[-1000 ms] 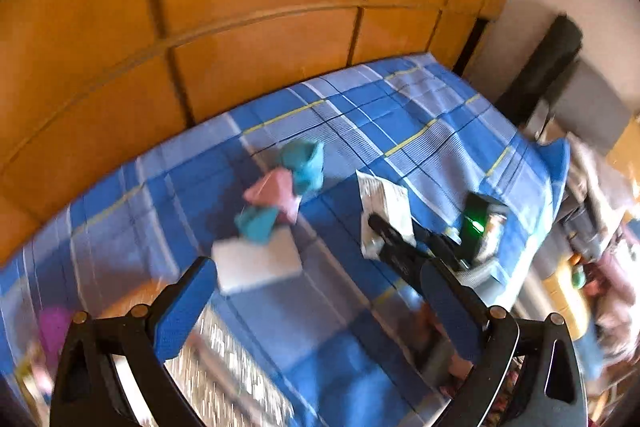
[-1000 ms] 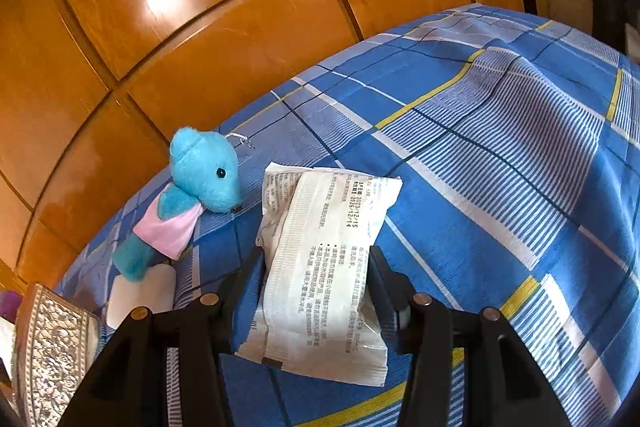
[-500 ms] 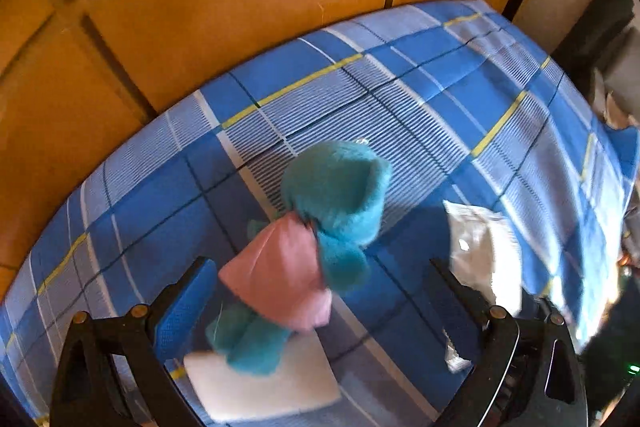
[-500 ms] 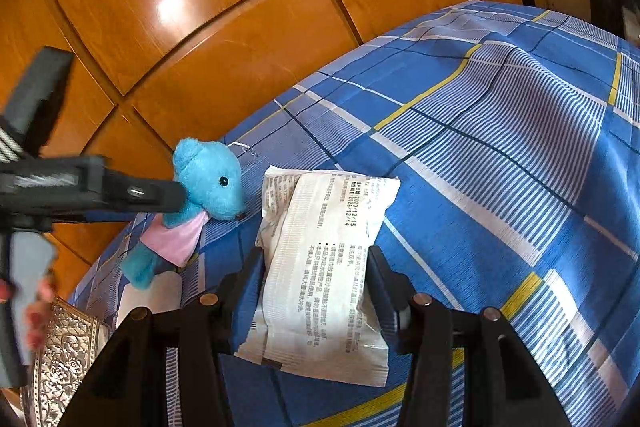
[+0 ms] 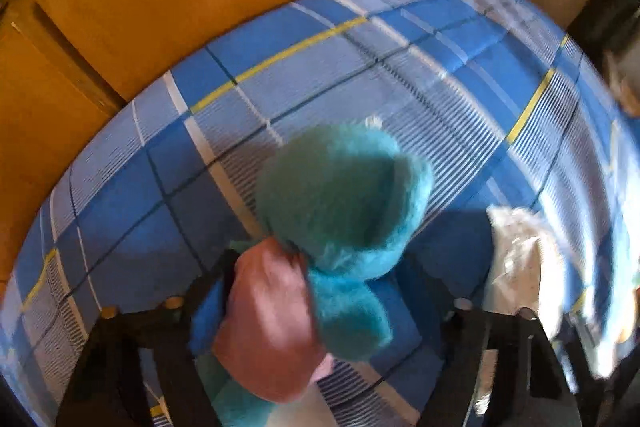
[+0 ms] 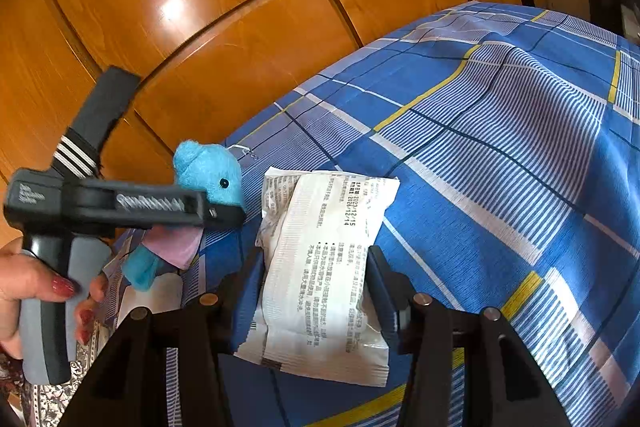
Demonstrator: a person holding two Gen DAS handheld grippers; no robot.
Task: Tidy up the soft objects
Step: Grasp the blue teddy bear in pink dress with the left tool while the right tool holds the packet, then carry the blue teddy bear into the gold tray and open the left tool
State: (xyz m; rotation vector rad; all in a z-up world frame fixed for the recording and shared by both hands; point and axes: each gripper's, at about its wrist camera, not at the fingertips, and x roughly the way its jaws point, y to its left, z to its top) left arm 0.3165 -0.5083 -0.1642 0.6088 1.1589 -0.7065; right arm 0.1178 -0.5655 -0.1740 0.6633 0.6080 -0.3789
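A teal plush bear [image 5: 340, 195] in a pink shirt lies on the blue plaid bedsheet [image 5: 320, 75]. My left gripper [image 5: 320, 281] points down over it, and its jaws are closing with the bear's body between them. The left pad touches the pink shirt, while a strip of sheet still shows beside the right pad. In the right wrist view the bear [image 6: 210, 173] sits behind the left gripper [image 6: 218, 213], which a hand [image 6: 24, 287] holds. My right gripper [image 6: 314, 283] is shut on a white printed packet [image 6: 324, 267] resting on the sheet.
A white soft block [image 6: 160, 293] lies under the bear's feet. An ornate silver-patterned box [image 6: 56, 401] sits at the lower left. Orange wooden cupboard panels [image 6: 240, 27] rise behind the bed. Open plaid sheet [image 6: 500, 147] stretches to the right of the packet.
The left gripper has come down from high above the bed onto the bear, and its jaws have narrowed around the body. The right gripper and the packet have not moved.
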